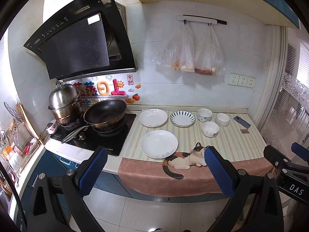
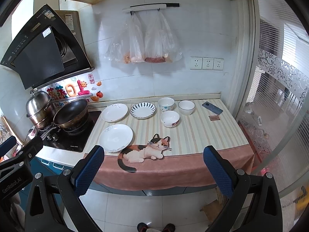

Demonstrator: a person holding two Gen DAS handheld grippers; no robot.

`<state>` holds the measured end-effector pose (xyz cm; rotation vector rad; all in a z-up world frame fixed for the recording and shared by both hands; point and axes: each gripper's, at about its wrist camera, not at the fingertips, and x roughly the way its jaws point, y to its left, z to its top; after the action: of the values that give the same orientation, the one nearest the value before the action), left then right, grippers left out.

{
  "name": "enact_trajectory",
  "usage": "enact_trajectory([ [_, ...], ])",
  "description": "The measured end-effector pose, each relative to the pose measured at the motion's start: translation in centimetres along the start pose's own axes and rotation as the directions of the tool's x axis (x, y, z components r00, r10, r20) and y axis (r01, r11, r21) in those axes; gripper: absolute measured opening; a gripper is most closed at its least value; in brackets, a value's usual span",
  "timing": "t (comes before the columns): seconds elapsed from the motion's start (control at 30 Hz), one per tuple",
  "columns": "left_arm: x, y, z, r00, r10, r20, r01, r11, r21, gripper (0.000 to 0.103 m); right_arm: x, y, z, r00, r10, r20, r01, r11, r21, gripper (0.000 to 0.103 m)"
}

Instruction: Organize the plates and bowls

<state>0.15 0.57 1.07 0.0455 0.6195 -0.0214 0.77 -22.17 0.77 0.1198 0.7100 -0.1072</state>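
On the striped counter mat [image 1: 227, 141] lie three plates: a large white plate [image 1: 159, 143] [image 2: 116, 137] at the front, a smaller white plate [image 1: 153, 117] [image 2: 114, 112] behind it, and a blue-striped plate [image 1: 182, 118] [image 2: 142, 110]. Three bowls stand to their right: a dotted bowl [image 1: 204, 115] [image 2: 166, 104], a plain white bowl [image 1: 222, 119] [image 2: 186, 107] and a flower-patterned bowl [image 1: 210, 129] [image 2: 169, 118]. My left gripper [image 1: 156, 171] and right gripper [image 2: 153, 168] both hang open and empty in front of the counter edge, away from the dishes.
A stove [image 1: 100, 135] with a black wok [image 1: 105, 113] and a steel steamer pot [image 1: 64, 104] sits left of the mat. A phone [image 1: 241, 122] and a small brown card [image 1: 243, 131] lie at the mat's right. Plastic bags [image 1: 193, 54] hang on the wall. A glass partition [image 2: 280, 106] stands at the right.
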Motion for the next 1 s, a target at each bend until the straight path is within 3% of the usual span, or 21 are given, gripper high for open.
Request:
enact_trajectory([
  [1.0, 0.4, 0.3, -0.4, 1.0, 0.006, -0.002, -0.006, 1.0, -0.001, 0.103, 0.4, 0.1, 0.8, 1.0, 0.011, -0.006, -0.011, 1.0, 0.008, 0.103],
])
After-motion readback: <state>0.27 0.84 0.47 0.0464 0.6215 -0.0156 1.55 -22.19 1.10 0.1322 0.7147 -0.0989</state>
